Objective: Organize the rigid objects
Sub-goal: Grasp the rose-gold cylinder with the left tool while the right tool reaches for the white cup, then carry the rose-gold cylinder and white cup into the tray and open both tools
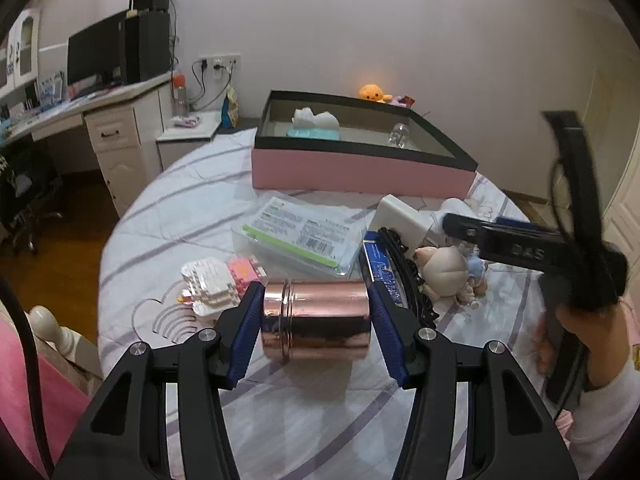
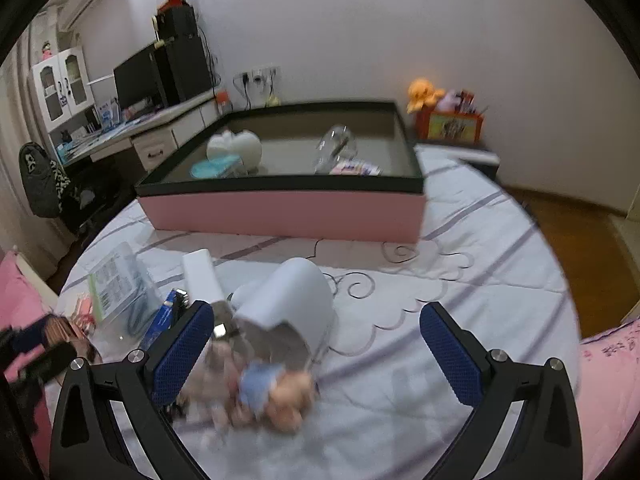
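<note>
Rose-gold metal tin (image 1: pixel 316 320) lies on its side between the jaws of the left gripper (image 1: pixel 315 322), both blue pads pressed against its ends, above the striped bedspread (image 1: pixel 168 216). Beyond these jaws sits the pink box (image 1: pixel 360 172) with a black rim. The right gripper (image 2: pixel 320 354) has its jaws spread wide; a blurred doll (image 2: pixel 272 394) and a tipped white container (image 2: pixel 292 300) lie between and just ahead of them.

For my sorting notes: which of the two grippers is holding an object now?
The left gripper: its blue pads press both ends of the rose-gold metal tin. The right gripper is wide open, above the doll.
</note>
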`<state>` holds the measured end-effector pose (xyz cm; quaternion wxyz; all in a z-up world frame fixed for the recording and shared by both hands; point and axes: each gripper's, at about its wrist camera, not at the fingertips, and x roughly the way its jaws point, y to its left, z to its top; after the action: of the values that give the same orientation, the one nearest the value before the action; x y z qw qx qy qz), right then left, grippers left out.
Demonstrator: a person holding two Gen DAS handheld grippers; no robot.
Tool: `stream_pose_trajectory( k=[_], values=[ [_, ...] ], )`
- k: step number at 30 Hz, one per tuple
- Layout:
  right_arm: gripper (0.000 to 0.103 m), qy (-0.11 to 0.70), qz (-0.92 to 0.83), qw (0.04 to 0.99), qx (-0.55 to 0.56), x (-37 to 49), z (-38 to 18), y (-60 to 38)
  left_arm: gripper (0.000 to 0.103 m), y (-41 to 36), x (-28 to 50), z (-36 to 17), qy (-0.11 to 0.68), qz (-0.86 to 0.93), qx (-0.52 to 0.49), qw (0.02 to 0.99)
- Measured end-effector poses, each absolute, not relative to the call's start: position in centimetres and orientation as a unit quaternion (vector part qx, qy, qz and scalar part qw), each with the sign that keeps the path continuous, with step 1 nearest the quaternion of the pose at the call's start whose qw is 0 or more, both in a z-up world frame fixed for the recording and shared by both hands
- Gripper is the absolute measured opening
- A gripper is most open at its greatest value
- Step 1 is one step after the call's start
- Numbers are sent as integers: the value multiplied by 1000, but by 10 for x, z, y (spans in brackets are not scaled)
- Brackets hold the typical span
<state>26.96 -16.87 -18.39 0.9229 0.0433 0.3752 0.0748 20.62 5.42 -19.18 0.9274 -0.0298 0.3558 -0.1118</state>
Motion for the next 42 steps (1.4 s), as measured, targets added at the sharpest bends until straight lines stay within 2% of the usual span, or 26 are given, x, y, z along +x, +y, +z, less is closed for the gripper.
stream_pose_trajectory(
  k=[3,5,7,12,22,32,39,42],
  values=[
    [97,401,106,908,68,285,-198,-167,54,51,209,-189,351,-115,-27,929],
    [75,407,135,899,89,288,-203,-168,54,47,214,-185,346,-118,-21,930],
    [66,404,143,899,88,288,-201,-166,54,41,221,-181,342,-120,-17,932],
    [61,396,140,904,74,284,-198,-161,54,31,236,-174,339,-131,-13,932],
    [61,359,126,923,60,267,-183,-167,54,14,256,-159,336,-154,-5,929],
    [61,303,126,943,58,271,-141,-178,54,-7,291,-131,323,-190,8,927],
    [61,276,119,953,38,309,-107,-179,54,-18,363,-117,343,-216,-11,914],
    [61,281,117,952,31,337,-103,-179,54,-31,399,-123,355,-194,14,915]
  ],
)
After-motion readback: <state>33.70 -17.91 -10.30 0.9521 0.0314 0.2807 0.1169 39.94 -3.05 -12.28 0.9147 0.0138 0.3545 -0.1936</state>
